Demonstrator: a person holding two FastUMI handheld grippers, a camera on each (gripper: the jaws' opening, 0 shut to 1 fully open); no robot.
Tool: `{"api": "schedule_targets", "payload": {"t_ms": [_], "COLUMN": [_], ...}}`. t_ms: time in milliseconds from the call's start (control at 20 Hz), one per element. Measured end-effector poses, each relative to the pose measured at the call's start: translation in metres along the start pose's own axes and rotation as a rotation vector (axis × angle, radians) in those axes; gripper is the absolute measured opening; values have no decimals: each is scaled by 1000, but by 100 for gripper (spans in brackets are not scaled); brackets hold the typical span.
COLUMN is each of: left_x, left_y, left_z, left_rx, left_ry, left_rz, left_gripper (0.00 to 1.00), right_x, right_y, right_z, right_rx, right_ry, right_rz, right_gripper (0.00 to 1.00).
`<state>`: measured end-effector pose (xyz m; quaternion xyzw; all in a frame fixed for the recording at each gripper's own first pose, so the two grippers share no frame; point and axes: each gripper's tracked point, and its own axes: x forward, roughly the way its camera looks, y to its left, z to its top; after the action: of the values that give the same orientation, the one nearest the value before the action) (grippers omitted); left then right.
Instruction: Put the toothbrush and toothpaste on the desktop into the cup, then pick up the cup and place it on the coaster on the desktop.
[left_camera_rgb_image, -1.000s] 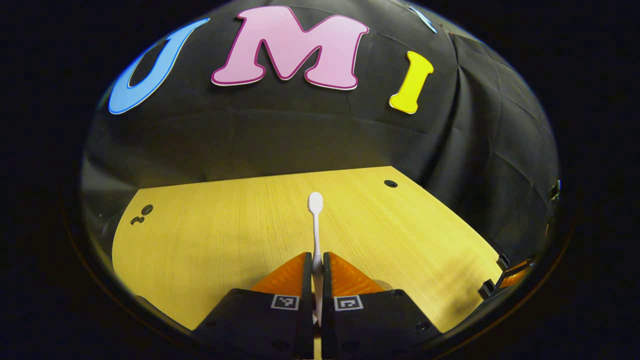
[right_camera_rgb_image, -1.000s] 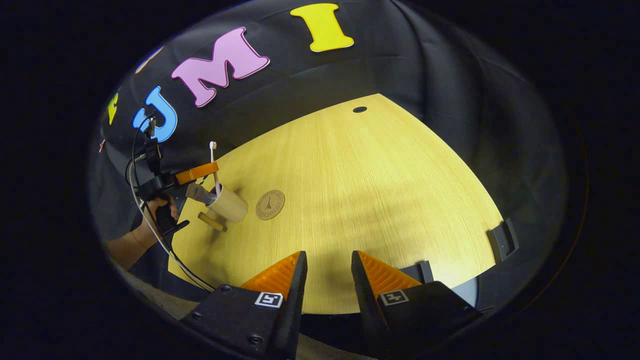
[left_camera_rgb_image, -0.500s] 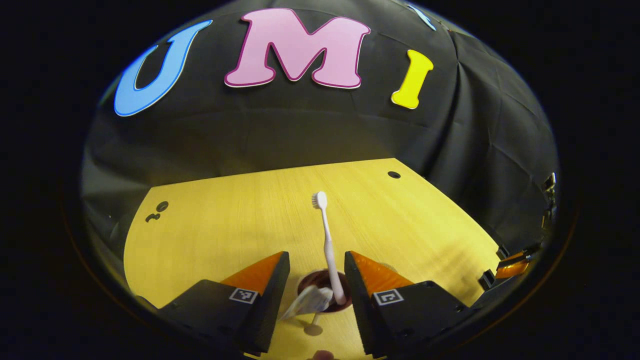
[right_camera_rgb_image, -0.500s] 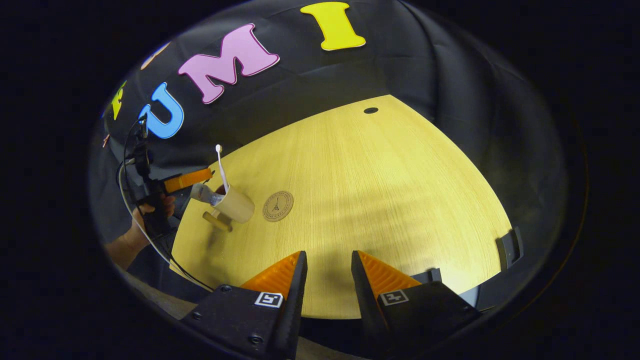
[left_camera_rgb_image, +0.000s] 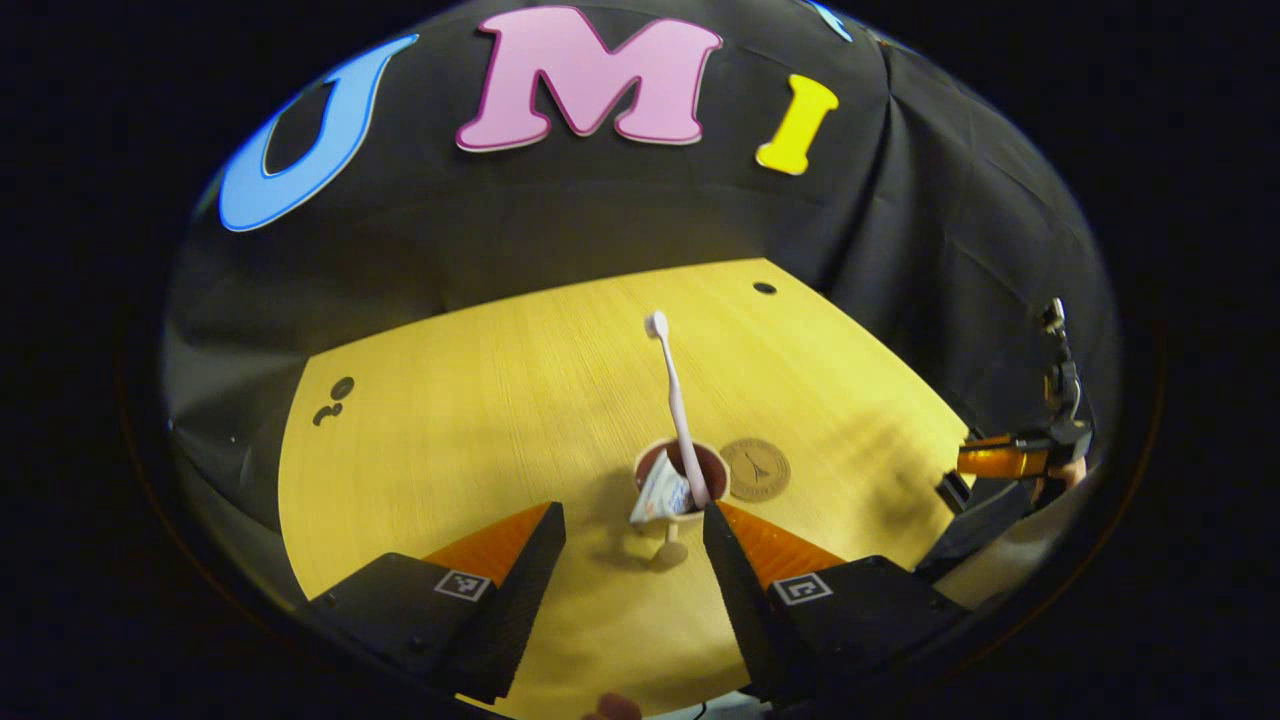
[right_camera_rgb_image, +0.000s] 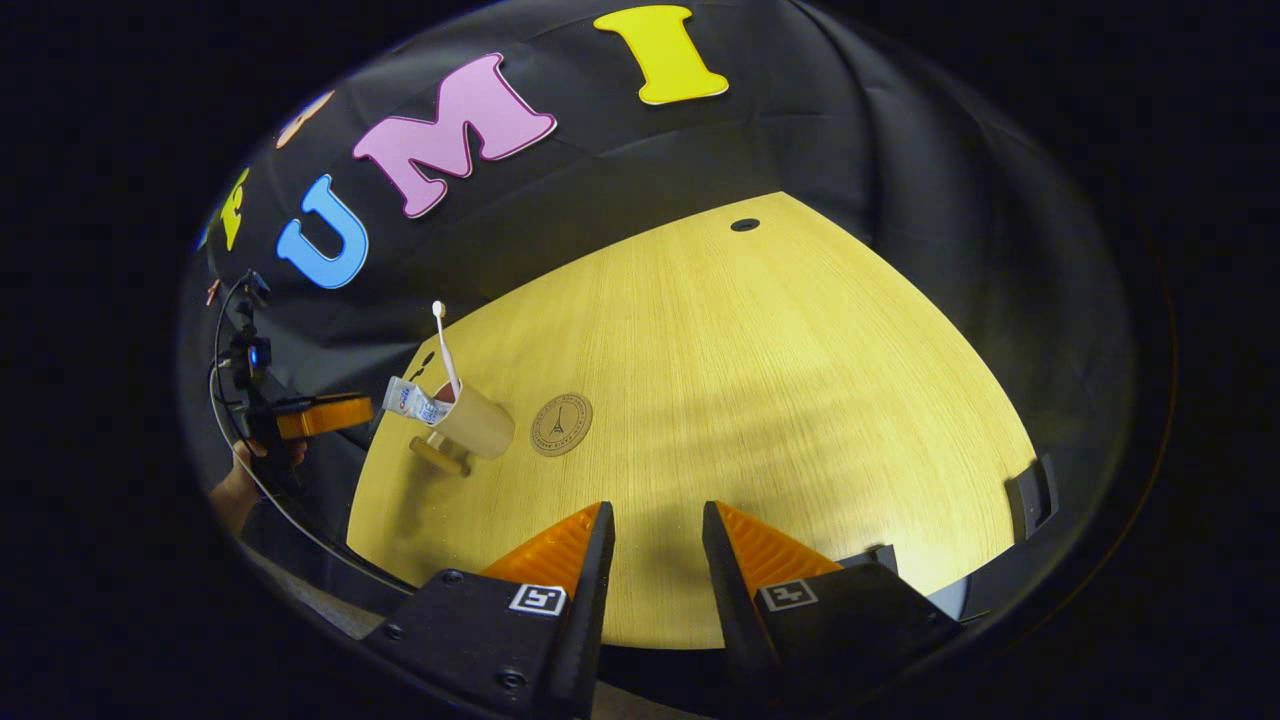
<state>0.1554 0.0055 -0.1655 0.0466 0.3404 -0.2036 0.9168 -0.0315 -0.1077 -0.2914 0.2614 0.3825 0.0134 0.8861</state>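
A tan cup (left_camera_rgb_image: 682, 470) stands on the wooden desktop (left_camera_rgb_image: 480, 420), just ahead of my left gripper (left_camera_rgb_image: 632, 518). That gripper is open with nothing between its fingers. A white toothbrush (left_camera_rgb_image: 676, 400) leans upright in the cup, beside the toothpaste tube (left_camera_rgb_image: 660, 495). The round coaster (left_camera_rgb_image: 755, 468) lies just right of the cup. In the right gripper view the cup (right_camera_rgb_image: 477, 422), toothbrush (right_camera_rgb_image: 444, 348), toothpaste (right_camera_rgb_image: 408, 400) and coaster (right_camera_rgb_image: 561, 424) sit at the far left. The left gripper (right_camera_rgb_image: 312, 415) hangs beside them, off the table's edge. My right gripper (right_camera_rgb_image: 655, 515) is open over the near edge.
A cable hole (right_camera_rgb_image: 744, 225) marks the table's far corner, and further holes (left_camera_rgb_image: 342, 388) sit at its left side. Black brackets (right_camera_rgb_image: 1030, 490) clamp the right edge. The right gripper (left_camera_rgb_image: 1005, 460) shows past that edge. A hand (right_camera_rgb_image: 235, 488) holds the left gripper.
My left gripper opened and let the toothbrush go into the cup, then drew back from the cup. The right gripper barely moved.
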Motion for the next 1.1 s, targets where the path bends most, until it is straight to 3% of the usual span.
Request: {"api": "schedule_targets", "payload": {"t_ms": [150,300,1000,1100], "left_x": [11,38,115,119], "left_y": [-3,3,-22,-23], "left_z": [-35,-49,-62,-64], "left_rx": [67,55,40,43], "left_ry": [113,191,347,361], "left_rz": [-37,-5,-31,-26], "left_gripper": [87,87,87,75], "right_x": [-3,-6,-38,-37], "right_y": [-4,-10,-48,-50], "right_z": [-2,-5,-18,-18], "right_rx": [15,35,142,144], "right_ry": [-5,-11,-45,-45], "right_rz": [-10,-25,-115,-116], "right_gripper": [55,55,55,55]}}
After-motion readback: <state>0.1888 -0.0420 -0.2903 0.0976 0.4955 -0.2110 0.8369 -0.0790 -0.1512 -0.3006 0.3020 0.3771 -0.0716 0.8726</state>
